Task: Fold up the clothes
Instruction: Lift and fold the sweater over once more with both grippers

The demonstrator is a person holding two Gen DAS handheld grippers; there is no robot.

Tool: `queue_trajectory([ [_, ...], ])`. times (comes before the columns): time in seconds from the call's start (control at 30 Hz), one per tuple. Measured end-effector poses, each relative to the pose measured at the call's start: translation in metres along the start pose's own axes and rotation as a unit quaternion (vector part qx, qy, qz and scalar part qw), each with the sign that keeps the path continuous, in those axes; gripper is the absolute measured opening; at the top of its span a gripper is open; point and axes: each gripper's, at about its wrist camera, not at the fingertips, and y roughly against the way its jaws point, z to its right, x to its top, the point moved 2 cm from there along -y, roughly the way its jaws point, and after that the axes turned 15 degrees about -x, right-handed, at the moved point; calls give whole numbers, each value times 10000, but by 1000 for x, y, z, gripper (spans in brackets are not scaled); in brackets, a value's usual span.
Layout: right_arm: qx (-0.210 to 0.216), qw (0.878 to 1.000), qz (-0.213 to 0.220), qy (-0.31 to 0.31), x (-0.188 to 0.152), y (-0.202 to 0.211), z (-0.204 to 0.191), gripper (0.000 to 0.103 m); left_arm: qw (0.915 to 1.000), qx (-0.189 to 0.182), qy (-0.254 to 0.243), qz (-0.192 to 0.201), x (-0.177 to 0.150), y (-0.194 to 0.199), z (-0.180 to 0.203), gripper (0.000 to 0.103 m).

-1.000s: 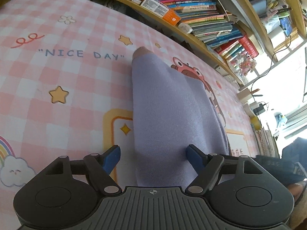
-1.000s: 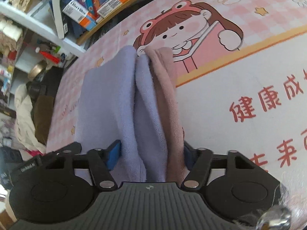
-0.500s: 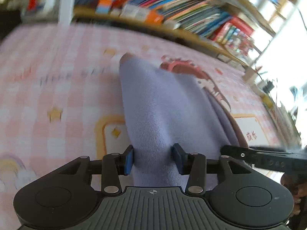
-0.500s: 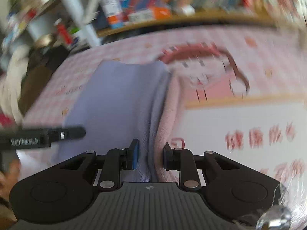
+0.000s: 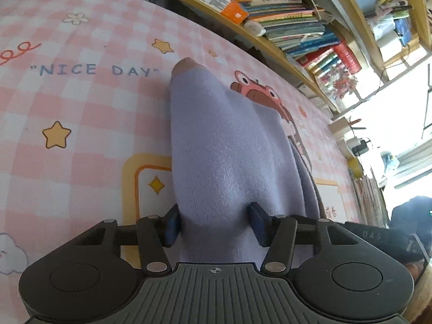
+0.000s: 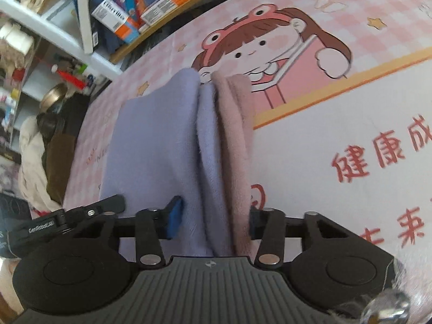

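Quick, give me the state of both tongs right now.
Left tongs: shut on the lavender cloth, pads pressing a bunched fold.
Right tongs: opening, with lavender and pink layers of the cloth between the pads, which still touch it.

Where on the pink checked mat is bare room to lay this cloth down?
The pink checked mat is bare left of the lilac fleece cloth, around the NICE DAY lettering. The white panel with red characters to its right is bare as well. It is crowded at the bookshelf along the far edge.

Two close wrist views, shared cloth [image 5: 229, 148]
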Motion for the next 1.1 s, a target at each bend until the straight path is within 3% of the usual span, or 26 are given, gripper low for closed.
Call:
queue_trajectory([
  [0.13,-149,9985,345,406,-1,8,-8,29,9991,245,-340,83,-2,0,18,38],
  [0.27,-315,9921,818,892,2,26,-17,27,9953,439,-780,368,-2,2,46,37],
  [0.53,-103,9844,1397,1069,18,64,-9,27,9886,520,-1130,844,3,8,91,37],
  [1.1,336,9778,1520,1405,39,82,23,27,9802,992,-1230,1194,-2,-7,138,37],
])
